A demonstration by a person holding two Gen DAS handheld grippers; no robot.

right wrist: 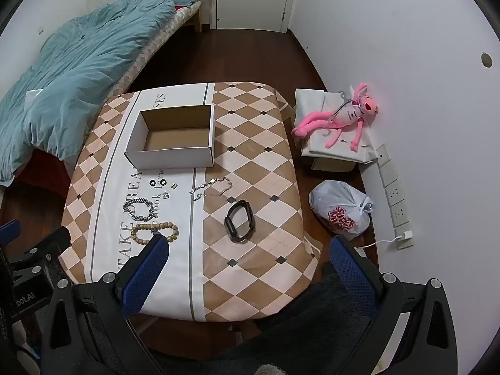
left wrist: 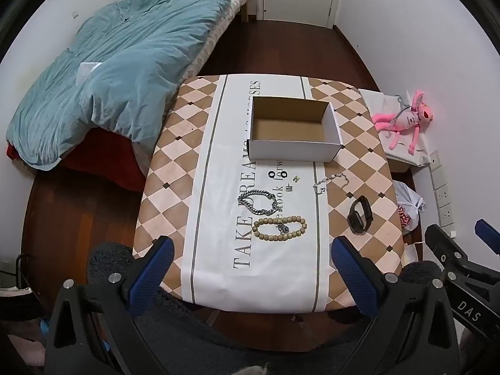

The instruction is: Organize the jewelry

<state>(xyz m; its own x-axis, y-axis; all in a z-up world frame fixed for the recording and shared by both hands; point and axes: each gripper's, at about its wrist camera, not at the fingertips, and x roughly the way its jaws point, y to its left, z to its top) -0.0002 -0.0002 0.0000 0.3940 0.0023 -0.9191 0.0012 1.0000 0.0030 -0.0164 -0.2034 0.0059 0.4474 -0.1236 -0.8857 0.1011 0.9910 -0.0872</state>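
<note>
An open, empty cardboard box stands on the checked tablecloth. In front of it lie two black rings, small earrings, a thin silver chain, a heavy silver chain bracelet, a wooden bead bracelet and a black smart band. My left gripper is open and empty above the table's near edge. My right gripper is open and empty, further right; its left finger overlaps the beads in view.
The small table has a bed with a teal duvet to its left. A pink plush toy on a white box, a white plastic bag and wall sockets are to the right by the wall.
</note>
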